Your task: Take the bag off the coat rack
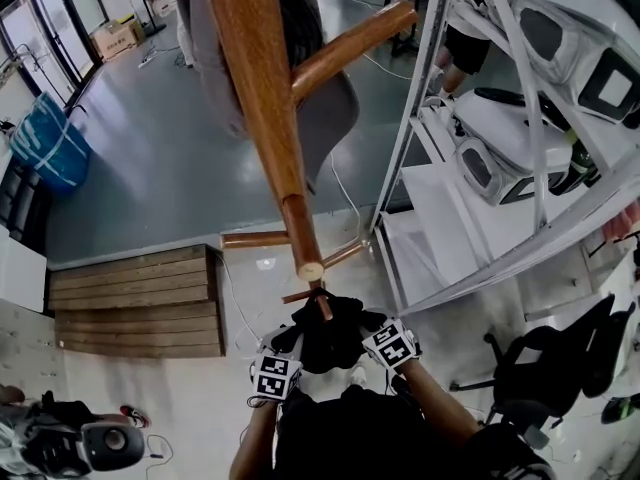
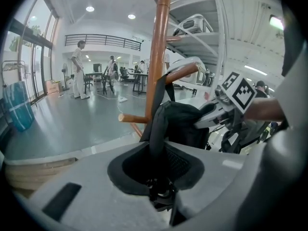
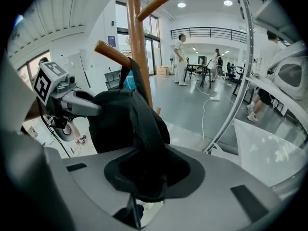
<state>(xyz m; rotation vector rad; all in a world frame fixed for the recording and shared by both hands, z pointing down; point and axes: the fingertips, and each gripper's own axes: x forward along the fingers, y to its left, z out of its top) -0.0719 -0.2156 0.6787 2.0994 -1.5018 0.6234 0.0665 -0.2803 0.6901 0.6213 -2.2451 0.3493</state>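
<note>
Bag (image 1: 325,333) blk, plain. Coat rack (image 1: 262,98) — warm brown wood grain. 2 marker cubes (image 1: 275,376): blk/wht squares. Floor (image 1: 150,168) grey. Shelf frame (image 1: 410,98) wht. Sack (image 1: 50,143) — blue, pale lines.

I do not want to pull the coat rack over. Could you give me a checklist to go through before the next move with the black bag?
1. Left hand-held gripper on the black fabric bag: ok, a fold sits between its jaws.
2. Right hand-held gripper on the bag: ok, fabric fills its jaws.
3. Bag strap off the slanted wooden peg: not ok, it hangs over the peg.
4. Peg tip bare for lifting the strap off: ok.
5. Brown wooden coat rack steady on its base: cannot tell.
</note>
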